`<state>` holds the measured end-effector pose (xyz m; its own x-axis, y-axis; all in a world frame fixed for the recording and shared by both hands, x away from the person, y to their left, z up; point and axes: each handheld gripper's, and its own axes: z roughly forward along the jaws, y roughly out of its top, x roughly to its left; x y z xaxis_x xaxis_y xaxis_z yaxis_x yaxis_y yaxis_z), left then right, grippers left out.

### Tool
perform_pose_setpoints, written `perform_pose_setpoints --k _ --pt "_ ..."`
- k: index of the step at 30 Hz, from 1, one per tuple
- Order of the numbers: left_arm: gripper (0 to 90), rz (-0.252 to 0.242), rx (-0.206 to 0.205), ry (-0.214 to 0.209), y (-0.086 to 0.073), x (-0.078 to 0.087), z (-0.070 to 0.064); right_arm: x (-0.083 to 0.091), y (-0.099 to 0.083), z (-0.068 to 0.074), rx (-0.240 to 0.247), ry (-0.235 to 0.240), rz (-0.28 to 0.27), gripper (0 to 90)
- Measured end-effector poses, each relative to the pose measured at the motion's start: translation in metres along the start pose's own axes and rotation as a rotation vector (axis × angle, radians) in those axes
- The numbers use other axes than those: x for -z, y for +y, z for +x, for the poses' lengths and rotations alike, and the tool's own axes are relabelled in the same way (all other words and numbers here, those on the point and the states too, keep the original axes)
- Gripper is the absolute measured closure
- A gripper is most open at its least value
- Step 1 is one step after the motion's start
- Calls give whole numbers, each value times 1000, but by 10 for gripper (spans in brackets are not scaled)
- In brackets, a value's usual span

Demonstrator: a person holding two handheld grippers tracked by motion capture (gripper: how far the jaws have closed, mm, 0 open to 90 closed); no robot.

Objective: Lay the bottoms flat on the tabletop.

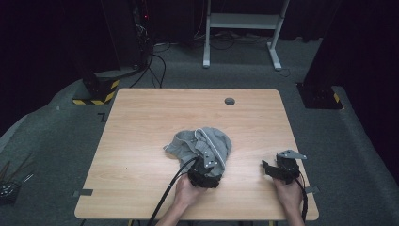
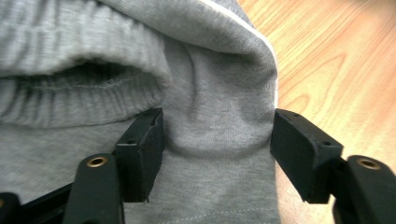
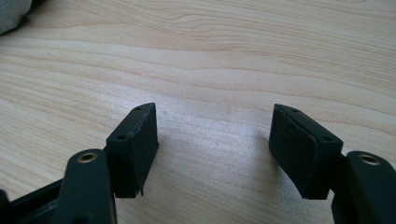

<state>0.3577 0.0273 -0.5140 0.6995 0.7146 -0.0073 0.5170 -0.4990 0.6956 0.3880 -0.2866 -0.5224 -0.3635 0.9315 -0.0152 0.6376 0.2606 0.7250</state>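
A crumpled grey garment (image 1: 202,143) with a white-edged hem lies near the middle of the wooden table (image 1: 141,132). My left gripper (image 1: 208,160) rests at the garment's near edge. In the left gripper view it (image 2: 217,140) stands open, and a grey fabric fold (image 2: 215,93) bulges between its spread jaws, below a ribbed cuff (image 2: 79,93). My right gripper (image 1: 269,168) hovers over bare wood to the right of the garment. It (image 3: 215,144) is open with nothing between its jaws, and a corner of the garment (image 3: 11,14) shows far off at the upper left.
A round cable hole (image 1: 229,101) sits near the table's far edge. A cable (image 1: 164,197) trails from the left gripper off the near edge. Beyond the table stand a white desk frame (image 1: 240,21) and a black-and-yellow striped base (image 1: 96,92).
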Motion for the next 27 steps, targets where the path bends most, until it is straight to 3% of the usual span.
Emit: perform_pose_setpoints --k 13,15,17,19,20,22,27 --pt "270 9 -44 15 -2 -2 -7 0 0 0 0 1 -1 328" --pt "319 5 -33 26 -2 -1 -5 0 0 0 0 2 0 328" --pt "492 6 -27 34 -2 1 -3 0 0 0 0 1 0 328" --pt "534 8 -20 32 -2 2 -1 0 0 0 0 1 -1 326" --pt "656 9 -15 40 -2 3 1 0 0 0 2 5 1 325" --pt "748 4 -1 31 -2 3 3 0 0 0 2 5 1 325" --pt "835 -18 32 -13 -2 9 8 0 0 0 3 6 1 324"
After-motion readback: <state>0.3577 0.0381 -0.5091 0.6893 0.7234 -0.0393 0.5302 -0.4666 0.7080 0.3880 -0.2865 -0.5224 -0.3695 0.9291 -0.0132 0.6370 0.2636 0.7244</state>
